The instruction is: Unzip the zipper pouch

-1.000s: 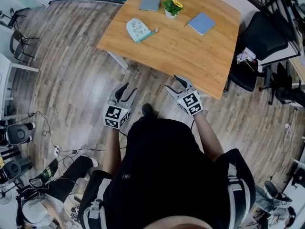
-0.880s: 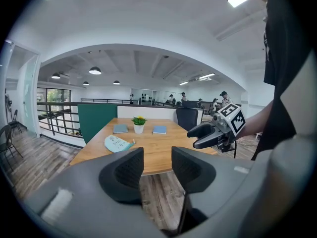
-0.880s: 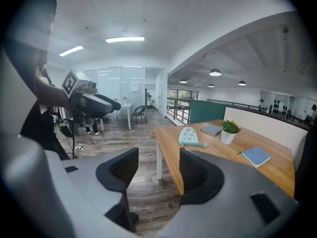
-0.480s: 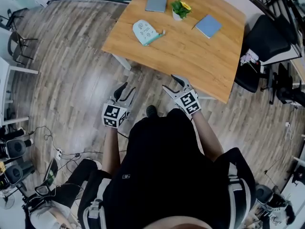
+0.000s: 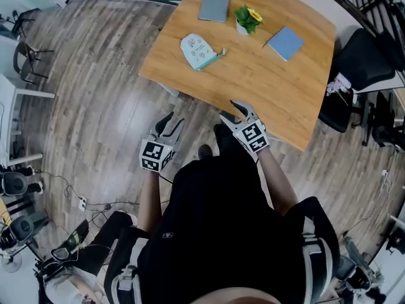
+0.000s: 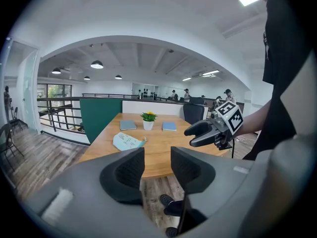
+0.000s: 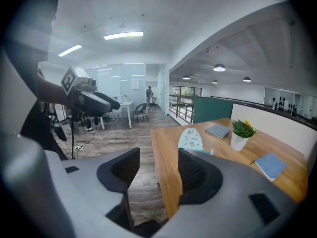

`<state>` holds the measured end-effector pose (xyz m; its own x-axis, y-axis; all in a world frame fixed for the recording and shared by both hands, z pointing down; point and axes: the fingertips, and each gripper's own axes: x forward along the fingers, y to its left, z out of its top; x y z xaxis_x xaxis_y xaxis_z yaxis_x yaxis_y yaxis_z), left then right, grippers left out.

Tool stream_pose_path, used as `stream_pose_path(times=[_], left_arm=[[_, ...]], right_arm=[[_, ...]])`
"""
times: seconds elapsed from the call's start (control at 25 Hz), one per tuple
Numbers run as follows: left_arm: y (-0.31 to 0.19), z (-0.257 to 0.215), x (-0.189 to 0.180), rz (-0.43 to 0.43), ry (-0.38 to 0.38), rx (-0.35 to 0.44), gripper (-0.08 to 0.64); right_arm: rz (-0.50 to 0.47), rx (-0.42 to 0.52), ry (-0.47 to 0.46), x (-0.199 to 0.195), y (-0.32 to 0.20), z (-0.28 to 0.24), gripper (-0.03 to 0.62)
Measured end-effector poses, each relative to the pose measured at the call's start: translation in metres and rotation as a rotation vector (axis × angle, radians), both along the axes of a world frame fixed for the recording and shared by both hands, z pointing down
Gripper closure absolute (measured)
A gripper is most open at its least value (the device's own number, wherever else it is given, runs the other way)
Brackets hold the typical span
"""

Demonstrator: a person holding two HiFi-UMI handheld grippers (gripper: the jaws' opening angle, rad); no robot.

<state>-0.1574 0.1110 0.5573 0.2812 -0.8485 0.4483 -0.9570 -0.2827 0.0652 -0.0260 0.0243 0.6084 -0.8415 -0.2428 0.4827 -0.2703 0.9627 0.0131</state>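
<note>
A: What moved since the earlier frame? quick
B: Both grippers are closer to the table than a second ago, and the pouch sits further right in the head view. Both sets of jaws have just been closing a little, nothing between either pair
A: ok, left to right. left gripper?
B: Over the wood floor, short of the table's near edge. Jaws spread, empty; its own view shows only table edge and floor through the gap
A: zipper pouch?
B: Flat on the table by the left edge, pale with a teal end pointing right. It's ahead of the left gripper and a little to its right, well apart, no contact
A: right gripper?
B: Tips overlap the table's near edge in the head view. Jaws spread, empty. Pouch is ahead and to its left, well apart. In the right gripper view it shows just above the right-hand pad, further back on the tabletop
A: zipper open or closed?
B: too small to tell
A: rest of the table?
B: grey notebook behind the pouch, potted plant right of that, blue notebook furthest right, all apart from the pouch
</note>
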Motion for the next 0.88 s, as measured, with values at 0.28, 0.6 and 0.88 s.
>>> stream_pose_path(times=[0.28, 0.6, 0.88], left_arm=[[-0.078, 0.000, -0.017, -0.042, 0.059, -0.020, 0.394], [-0.155, 0.010, -0.050, -0.164, 0.145, -0.056, 0.397], [-0.175, 0.034, -0.069, -0.132, 0.200, -0.110, 0.402]], right_arm=[[-0.016, -0.030, -0.032, -0.020, -0.075, 0.001, 0.350], [-0.085, -0.076, -0.010, -0.032, -0.148, 0.016, 0.357], [-0.035, -0.091, 0.016, -0.057, -0.166, 0.025, 0.360]])
